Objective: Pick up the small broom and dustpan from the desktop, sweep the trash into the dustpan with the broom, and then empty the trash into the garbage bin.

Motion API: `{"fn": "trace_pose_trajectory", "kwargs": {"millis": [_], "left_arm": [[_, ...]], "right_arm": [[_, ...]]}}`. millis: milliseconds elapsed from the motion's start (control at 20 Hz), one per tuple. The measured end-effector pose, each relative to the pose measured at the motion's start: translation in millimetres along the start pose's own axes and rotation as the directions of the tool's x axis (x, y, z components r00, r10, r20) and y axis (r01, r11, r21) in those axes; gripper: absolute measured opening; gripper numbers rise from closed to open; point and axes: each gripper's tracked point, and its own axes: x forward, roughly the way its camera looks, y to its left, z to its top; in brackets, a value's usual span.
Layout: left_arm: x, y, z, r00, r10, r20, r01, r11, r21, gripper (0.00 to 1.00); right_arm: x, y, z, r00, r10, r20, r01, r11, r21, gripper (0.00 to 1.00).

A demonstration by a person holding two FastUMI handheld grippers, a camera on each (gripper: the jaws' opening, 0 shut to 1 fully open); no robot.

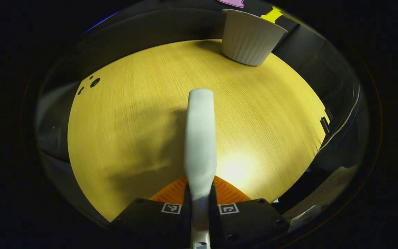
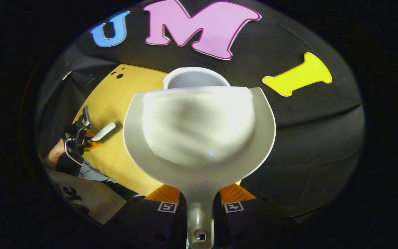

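In the left gripper view my left gripper (image 1: 200,204) is clamped on the broom (image 1: 200,138) handle above the desk (image 1: 123,138) — the bin (image 1: 250,38) stands at the far edge. In the right gripper view my right gripper (image 2: 200,205) pinches the dustpan (image 2: 199,131) handle, the pan raised before the bin — the left gripper at the desk's left edge.

White ribbed bin (image 1: 250,38), white dustpan (image 2: 199,131), yellow wood-grain desktop (image 1: 133,121), orange ridged fingers (image 1: 228,192)

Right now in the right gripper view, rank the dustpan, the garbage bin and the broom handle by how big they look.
1. dustpan, held close to the camera, which inflates it
2. garbage bin, mostly hidden behind the dustpan
3. broom handle, small and far off, in the left gripper
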Motion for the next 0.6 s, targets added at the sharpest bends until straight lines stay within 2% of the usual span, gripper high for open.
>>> {"fn": "trace_pose_trajectory", "kwargs": {"millis": [250, 300, 350, 400, 600], "left_arm": [[1.1, 9.2, -2.6, 0.999, 0.050, 0.001, -0.050, 0.999, -0.003, 0.25], [0.8, 10.6, -2.8, 0.998, 0.056, 0.001, -0.056, 0.998, -0.005, 0.25], [1.6, 12.5, -3.7, 0.998, 0.064, 0.001, -0.064, 0.998, -0.003, 0.25], [2.6, 14.3, -4.2, 0.997, 0.073, -0.001, -0.073, 0.997, -0.002, 0.25], [8.8, 18.6, -8.3, 0.995, 0.100, -0.012, -0.100, 0.995, 0.002, 0.25]], "right_arm": [[22.6, 68.3, -57.2, 0.997, 0.075, -0.002, -0.075, 0.997, -0.016, 0.37], [33.0, 79.1, -68.9, 0.996, 0.084, -0.009, -0.084, 0.996, -0.018, 0.34], [44.6, 90.9, -79.0, 0.995, 0.094, -0.017, -0.094, 0.995, -0.015, 0.38], [56.5, 103.9, -88.3, 0.994, 0.108, -0.025, -0.108, 0.994, -0.001, 0.34], [115.3, 147.2, -120.5, 0.990, 0.126, -0.065, -0.125, 0.992, 0.017, 0.35]]}}
